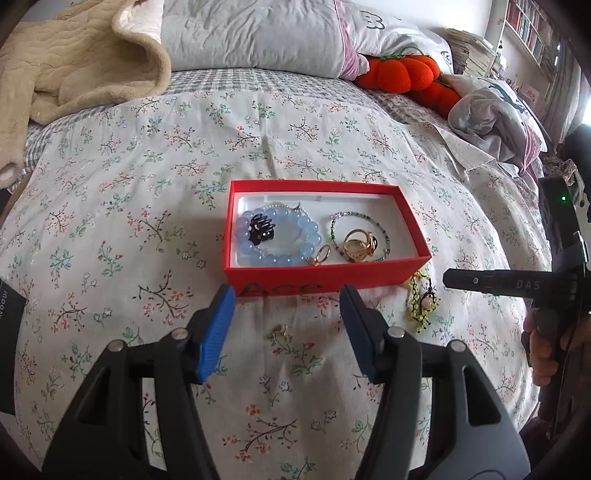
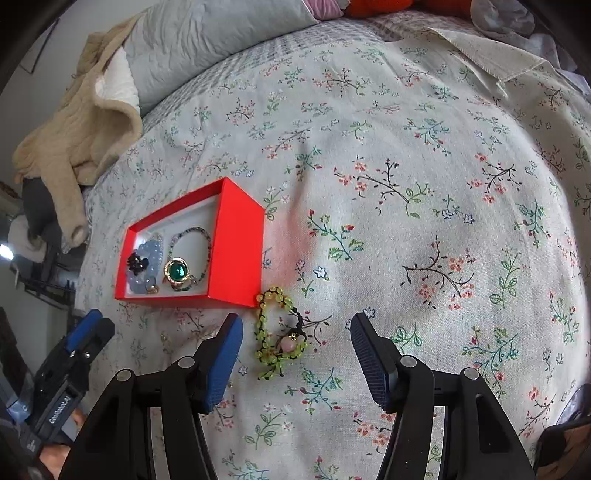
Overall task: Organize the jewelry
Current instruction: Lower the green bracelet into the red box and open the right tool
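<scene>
A red box [image 1: 325, 275] with a white lining lies on the floral bedspread; it also shows in the right wrist view [image 2: 236, 236]. It holds a blue bead bracelet [image 1: 295, 229], a black hair claw [image 1: 261, 224], a thin beaded bracelet [image 1: 369, 218], gold rings [image 1: 360, 245] and a green-stone ring [image 2: 177, 272]. A yellow-green bead bracelet [image 2: 275, 336] with a pink bead lies outside the box's right corner, also in the left wrist view [image 1: 421, 301]. A small gold earring [image 1: 279, 331] lies between the left gripper's fingers. My left gripper [image 1: 288, 291] is open and empty. My right gripper [image 2: 295, 321] is open, the bracelet just inside its left finger.
Pillows [image 1: 258, 33], a beige blanket [image 1: 74, 55] and orange plush pumpkins [image 1: 402, 72] lie at the bed's head. Crumpled bedding [image 1: 495, 114] sits at the right. The right gripper's body [image 1: 517, 284] shows at the left view's right edge.
</scene>
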`<state>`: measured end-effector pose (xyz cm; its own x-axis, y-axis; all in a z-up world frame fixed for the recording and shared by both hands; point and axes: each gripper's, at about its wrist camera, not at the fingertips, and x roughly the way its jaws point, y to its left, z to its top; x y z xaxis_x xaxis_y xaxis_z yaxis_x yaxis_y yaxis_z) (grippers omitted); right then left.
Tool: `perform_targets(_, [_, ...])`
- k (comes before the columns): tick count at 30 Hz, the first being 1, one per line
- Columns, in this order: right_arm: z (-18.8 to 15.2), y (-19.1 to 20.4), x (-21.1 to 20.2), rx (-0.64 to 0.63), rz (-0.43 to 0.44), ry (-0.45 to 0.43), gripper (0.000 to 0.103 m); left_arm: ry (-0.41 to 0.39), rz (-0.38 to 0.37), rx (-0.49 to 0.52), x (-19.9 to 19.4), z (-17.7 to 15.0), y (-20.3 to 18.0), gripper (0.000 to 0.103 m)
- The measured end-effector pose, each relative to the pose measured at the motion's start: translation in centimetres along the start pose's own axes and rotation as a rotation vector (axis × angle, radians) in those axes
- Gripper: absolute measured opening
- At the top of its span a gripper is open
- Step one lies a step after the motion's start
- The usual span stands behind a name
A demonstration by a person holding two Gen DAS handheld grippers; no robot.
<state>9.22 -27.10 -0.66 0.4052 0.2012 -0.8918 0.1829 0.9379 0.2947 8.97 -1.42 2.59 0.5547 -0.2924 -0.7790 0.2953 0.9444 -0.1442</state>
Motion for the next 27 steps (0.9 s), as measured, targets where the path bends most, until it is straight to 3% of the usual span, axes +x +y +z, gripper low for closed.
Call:
perform_targets(3, [-0.4,0.4,1.4,-0.012,-0.001,0.025,0.056,0.026,0.006,-0.011,-0.1,-1.1,0.4,0.063])
perform_targets(6, [-1.0,1.1,3.4,-0.04,-0.022,0.064,0.035,0.056,0.004,-0.019,0.1,-2.1,0.6,0.064])
perform_targets(8, [-1.4,1.5,3.8,-0.079,-0.076,0.044,0.015,0.071,0.009,-0.018,0.3,-2.6,0.7,0.064])
perform_targets(14, [-1.8,1.4,1.3,-0.059,0.002,0.02,0.011,0.08,0.012,-0.025,0.4,-3.2,1.4,0.064])
perform_targets(23, [-0.4,4.3,-5.8,-0.103,0.134,-0.145,0.011,0.077,-0.006,-0.079,1.0,-4.2,2.4,0.064])
perform_targets(27, [1.5,6.5,-6.6,-0.125,0.154,-0.199,0.011,0.096,0.003,-0.074,1.5,-4.8,2.3,0.064])
